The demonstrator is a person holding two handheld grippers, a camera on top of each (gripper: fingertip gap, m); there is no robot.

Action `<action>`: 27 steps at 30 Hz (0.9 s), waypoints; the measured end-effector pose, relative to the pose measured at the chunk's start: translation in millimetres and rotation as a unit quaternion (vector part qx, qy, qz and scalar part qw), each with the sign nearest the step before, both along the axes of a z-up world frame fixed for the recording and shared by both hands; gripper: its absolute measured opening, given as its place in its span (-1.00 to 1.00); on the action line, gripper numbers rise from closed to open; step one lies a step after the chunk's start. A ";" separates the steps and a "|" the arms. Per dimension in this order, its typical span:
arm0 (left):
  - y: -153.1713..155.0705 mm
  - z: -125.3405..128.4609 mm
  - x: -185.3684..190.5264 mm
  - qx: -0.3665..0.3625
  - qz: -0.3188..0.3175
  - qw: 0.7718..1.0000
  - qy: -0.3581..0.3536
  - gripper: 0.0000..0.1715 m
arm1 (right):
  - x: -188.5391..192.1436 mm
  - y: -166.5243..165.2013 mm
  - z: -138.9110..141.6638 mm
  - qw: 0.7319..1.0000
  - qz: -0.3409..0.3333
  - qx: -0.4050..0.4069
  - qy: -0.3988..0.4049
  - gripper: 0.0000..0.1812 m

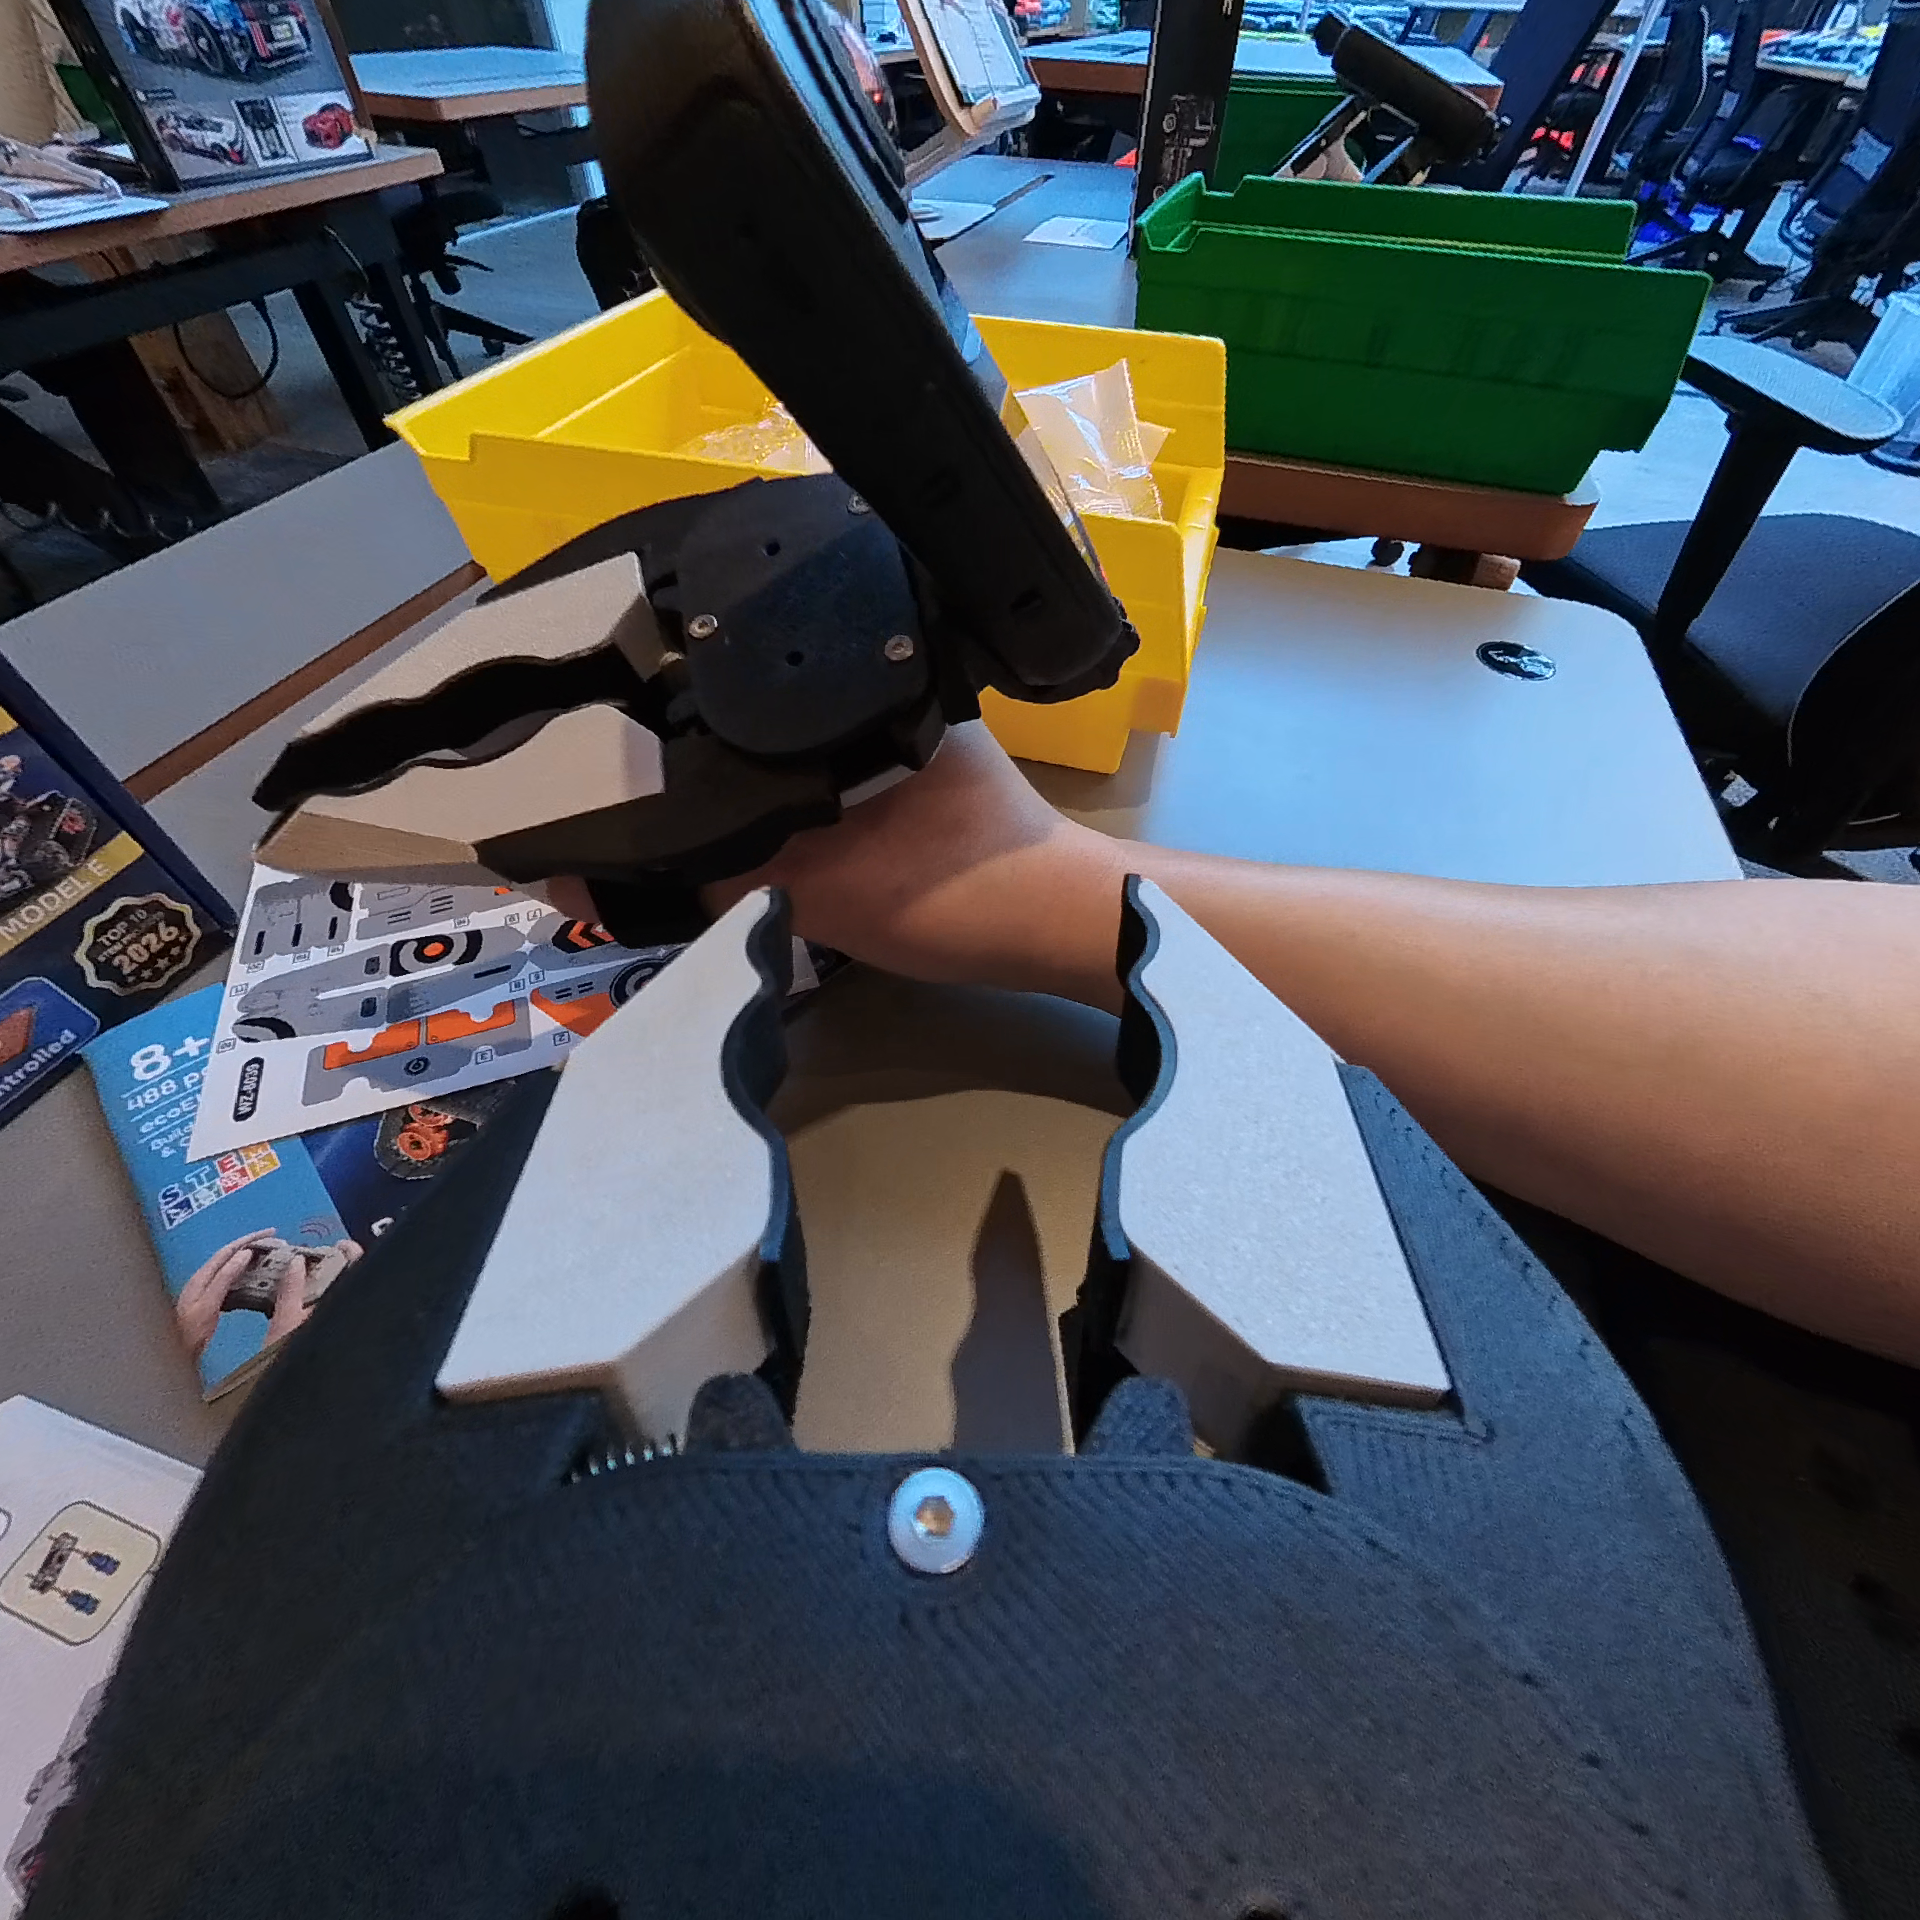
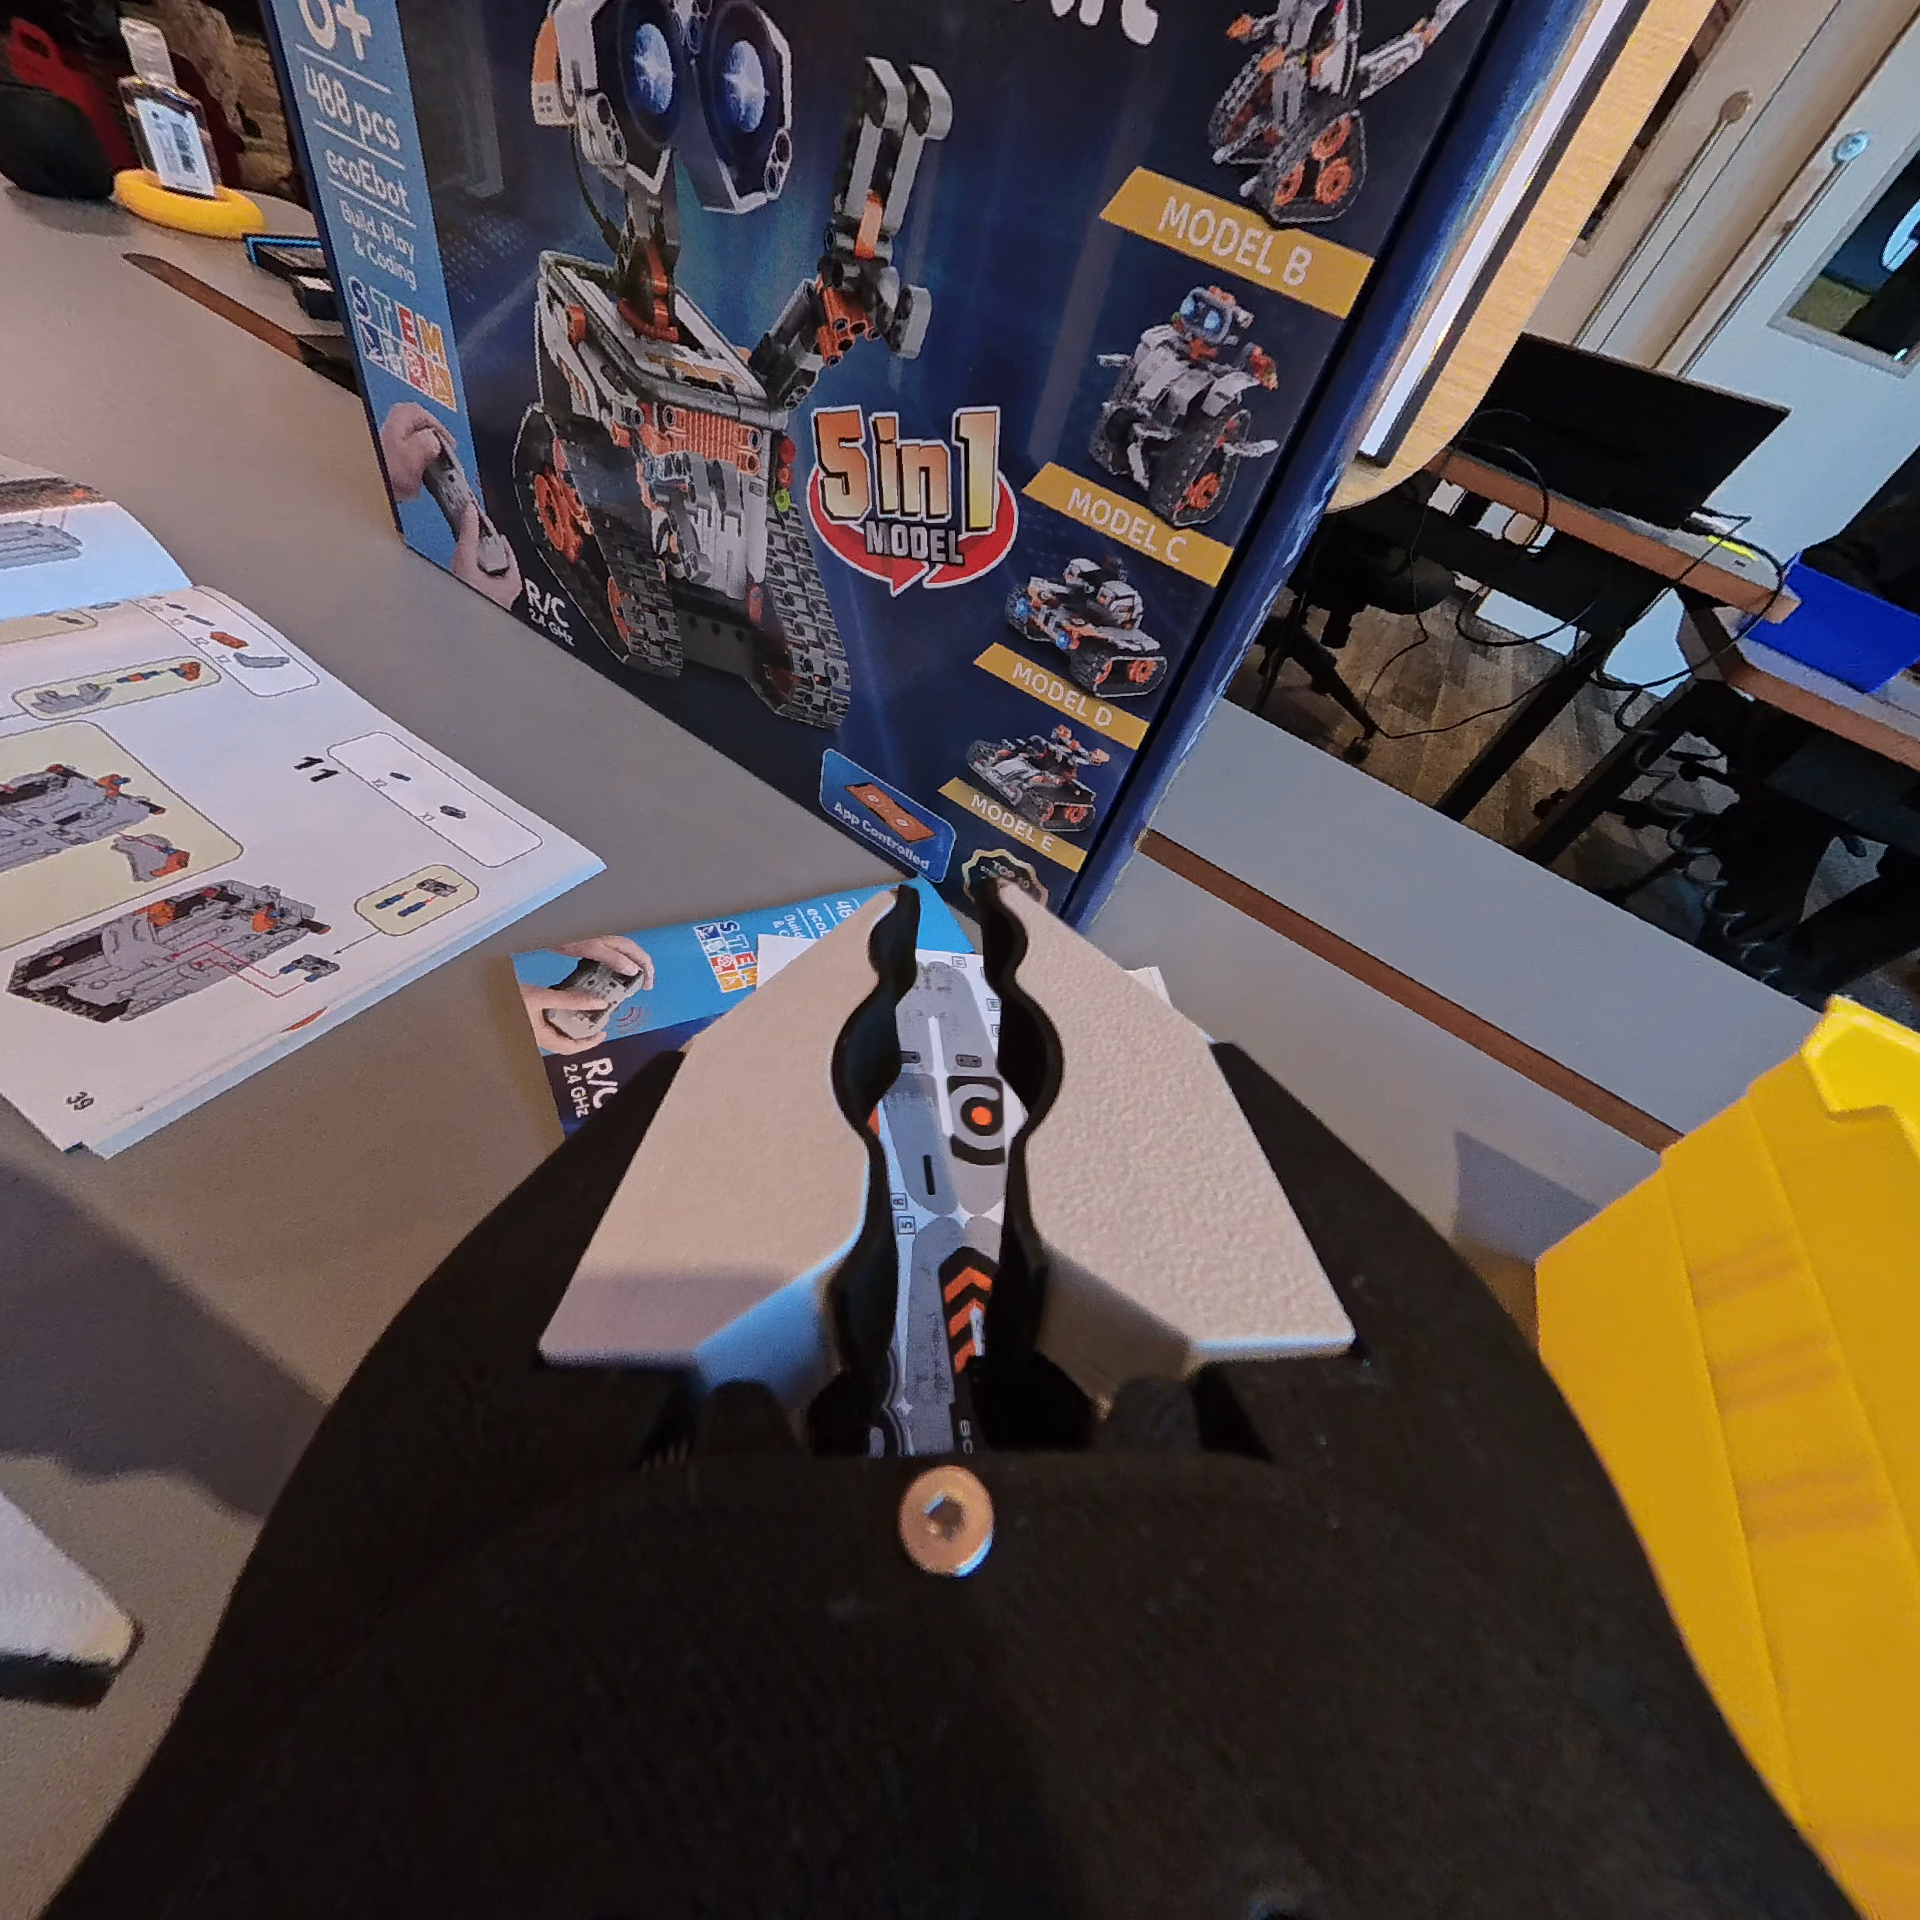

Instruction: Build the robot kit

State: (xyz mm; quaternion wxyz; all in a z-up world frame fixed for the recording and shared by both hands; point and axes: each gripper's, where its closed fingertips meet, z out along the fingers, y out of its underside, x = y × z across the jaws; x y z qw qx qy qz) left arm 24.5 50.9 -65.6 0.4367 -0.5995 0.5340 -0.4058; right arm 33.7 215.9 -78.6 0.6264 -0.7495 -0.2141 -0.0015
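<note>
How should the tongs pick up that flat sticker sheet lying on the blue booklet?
Probably by an edge. The sticker sheet lies flat, partly over the blue booklet, so there is nothing tall to squeeze. Its lower edge over the booklet may be slightly raised. I would come in low from that side, slide one finger of the right tongs under it, then pinch.

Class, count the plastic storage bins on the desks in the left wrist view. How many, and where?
2: a yellow bin behind the right claw, and a green bin farther back right. Others may be hidden.
</note>
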 end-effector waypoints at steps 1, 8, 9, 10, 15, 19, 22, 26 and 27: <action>0.2 -0.2 0.0 0.000 0.000 1.000 0.001 -0.28 | -0.2 0.3 -1.0 1.000 0.000 -0.003 0.001 -0.88; -1.4 -1.8 0.9 0.017 0.000 1.000 0.008 -0.28 | -0.5 0.5 -1.2 1.000 -0.002 0.000 -0.010 -0.88; -1.5 -3.0 1.1 0.021 0.000 1.000 0.012 -0.28 | -1.5 0.4 -1.2 1.000 0.000 0.000 -0.009 -0.87; -2.0 -3.4 1.4 0.025 0.000 1.000 0.014 -0.28 | -2.4 0.2 -0.9 1.000 0.001 0.000 -0.010 -0.87; -4.5 -2.0 2.4 0.038 -0.002 0.999 0.013 -0.29 | -3.9 -0.2 -0.4 1.000 0.003 0.003 -0.019 -0.87; -4.3 -4.1 2.7 0.025 -0.003 1.000 0.013 -0.28 | -4.5 -0.1 -0.3 1.000 0.004 0.003 -0.017 -0.87; -4.4 -1.0 2.7 0.006 -0.005 1.000 0.002 -0.28 | -4.8 0.0 -0.8 1.000 0.005 0.002 -0.017 -0.87; -3.4 -2.0 2.7 -0.005 -0.005 1.000 0.001 -0.28 | -6.1 0.1 -1.2 1.000 0.007 0.001 -0.017 -0.87; -3.2 -2.5 2.7 -0.005 -0.005 1.000 0.001 -0.28 | -6.4 0.2 -1.6 1.000 0.008 0.000 -0.017 -0.87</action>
